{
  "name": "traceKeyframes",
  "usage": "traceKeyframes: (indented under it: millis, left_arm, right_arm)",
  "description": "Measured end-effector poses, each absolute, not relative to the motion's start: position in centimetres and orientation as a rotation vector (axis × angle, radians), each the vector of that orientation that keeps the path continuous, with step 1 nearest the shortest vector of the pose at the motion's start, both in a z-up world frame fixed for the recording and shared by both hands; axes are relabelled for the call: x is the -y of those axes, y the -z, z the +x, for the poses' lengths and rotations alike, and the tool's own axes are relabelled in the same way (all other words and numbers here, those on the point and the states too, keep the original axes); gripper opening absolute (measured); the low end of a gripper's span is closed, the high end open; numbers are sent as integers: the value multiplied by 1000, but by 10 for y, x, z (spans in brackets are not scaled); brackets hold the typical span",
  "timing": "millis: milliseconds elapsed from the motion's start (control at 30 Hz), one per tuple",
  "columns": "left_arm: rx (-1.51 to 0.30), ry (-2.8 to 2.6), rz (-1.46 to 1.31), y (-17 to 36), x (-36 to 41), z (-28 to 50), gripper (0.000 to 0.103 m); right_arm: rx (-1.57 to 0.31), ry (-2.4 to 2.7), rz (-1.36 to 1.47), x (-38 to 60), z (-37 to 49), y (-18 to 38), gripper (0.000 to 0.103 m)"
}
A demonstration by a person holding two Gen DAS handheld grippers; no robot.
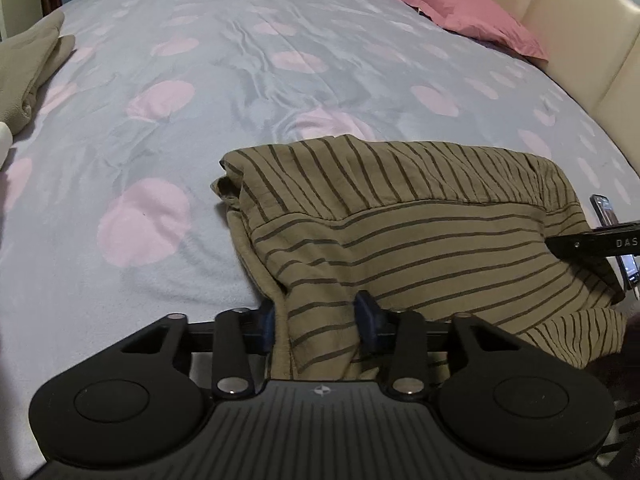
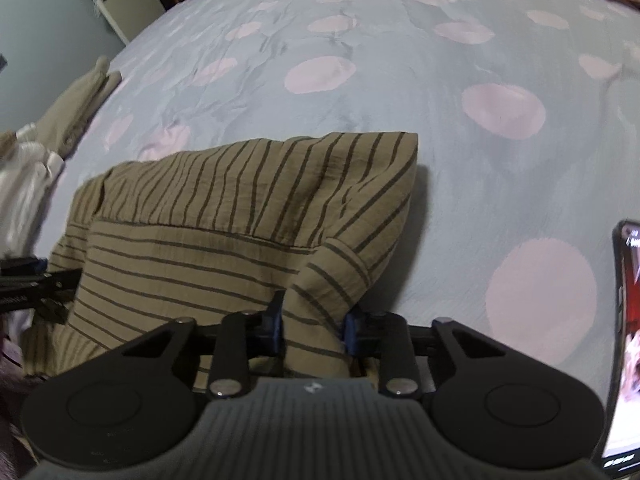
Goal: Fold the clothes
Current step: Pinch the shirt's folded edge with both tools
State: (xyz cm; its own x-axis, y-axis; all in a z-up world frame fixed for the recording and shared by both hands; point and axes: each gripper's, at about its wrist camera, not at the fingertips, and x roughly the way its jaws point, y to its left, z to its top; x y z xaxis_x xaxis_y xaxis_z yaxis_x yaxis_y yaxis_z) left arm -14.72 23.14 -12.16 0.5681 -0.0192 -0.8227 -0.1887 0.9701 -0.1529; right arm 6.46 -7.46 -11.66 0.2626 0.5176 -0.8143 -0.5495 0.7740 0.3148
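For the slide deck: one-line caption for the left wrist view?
Left gripper pinches the near edge of a striped olive garment lying on a dotted bedspread, pink pillow beyond.

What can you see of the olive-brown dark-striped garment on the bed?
The olive-brown garment with thin dark stripes looks like crinkled woven cloth, part folded with a seamed hem across the top layer. It lies rumpled at the near edge of the grey bedspread with pink dots. The left gripper pinches its left near edge, the right gripper its right near corner; the cloth bunches between the blue pads.
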Motion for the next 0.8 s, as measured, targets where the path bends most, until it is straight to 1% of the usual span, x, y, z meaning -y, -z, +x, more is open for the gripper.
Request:
traceKeyframes:
  millis: [33, 100, 133, 200, 433, 800]
  left_arm:
    - [-960, -105, -231, 121, -231, -147, 24]
    - [-949, -106, -222, 118, -230, -148, 16]
    - [-946, -105, -215, 116, -229, -148, 14]
    - [-939, -109, -206, 112, -228, -149, 12]
    - [-878, -110, -183, 92, -226, -156, 10]
    - [-762, -103, -234, 36, -244, -171, 8]
  right_arm:
    - [-1087, -722, -21, 76, 64, 116, 22]
    - [-1077, -722, -6, 78, 62, 115, 18]
    - [-1070, -721, -1, 79, 61, 114, 15]
    - [-1055, -720, 4, 81, 59, 111, 14]
    - [-983, -731, 28, 87, 52, 86, 13]
    - [-893, -799, 93, 84, 41, 33, 12]
